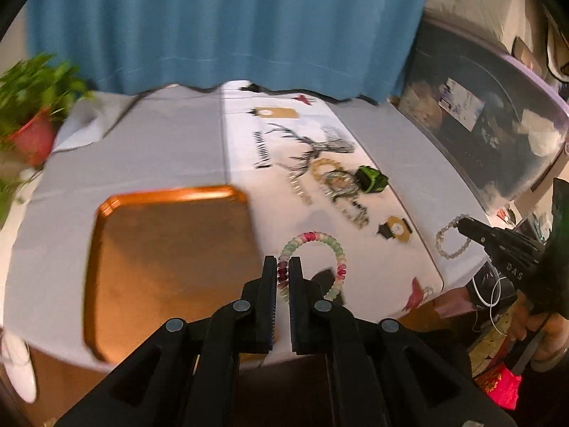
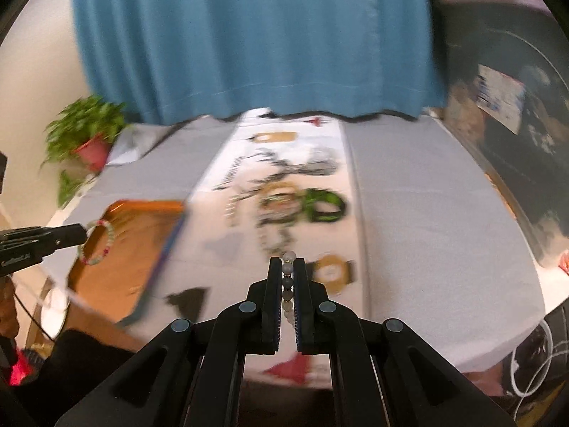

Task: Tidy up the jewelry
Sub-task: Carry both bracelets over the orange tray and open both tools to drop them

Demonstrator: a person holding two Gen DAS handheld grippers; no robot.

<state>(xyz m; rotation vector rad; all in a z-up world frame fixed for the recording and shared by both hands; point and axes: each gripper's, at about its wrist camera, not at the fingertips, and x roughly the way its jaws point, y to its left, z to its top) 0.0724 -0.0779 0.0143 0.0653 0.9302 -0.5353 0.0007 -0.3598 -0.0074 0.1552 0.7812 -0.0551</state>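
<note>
My left gripper [image 1: 283,267] is shut on a pink, green and white bead bracelet [image 1: 332,243] and holds it above the table, just right of the orange tray [image 1: 170,267]. The right wrist view shows the same bracelet [image 2: 97,243] over the tray [image 2: 121,249]. My right gripper [image 2: 287,267] is shut on a grey-white bead bracelet [image 2: 288,267], held edge-on between the fingers. The left wrist view shows that bracelet [image 1: 450,236] at the right gripper's tips [image 1: 462,223]. Several more bracelets [image 1: 336,178] and a green and black band [image 1: 371,179] lie on the white runner.
A grey cloth covers the table [image 1: 142,142], with a printed white runner [image 1: 284,135] down the middle. A potted plant [image 1: 32,106] stands at the far left. A blue curtain [image 1: 231,28] hangs behind. A dark bin with a purple rim [image 1: 498,114] stands at the right.
</note>
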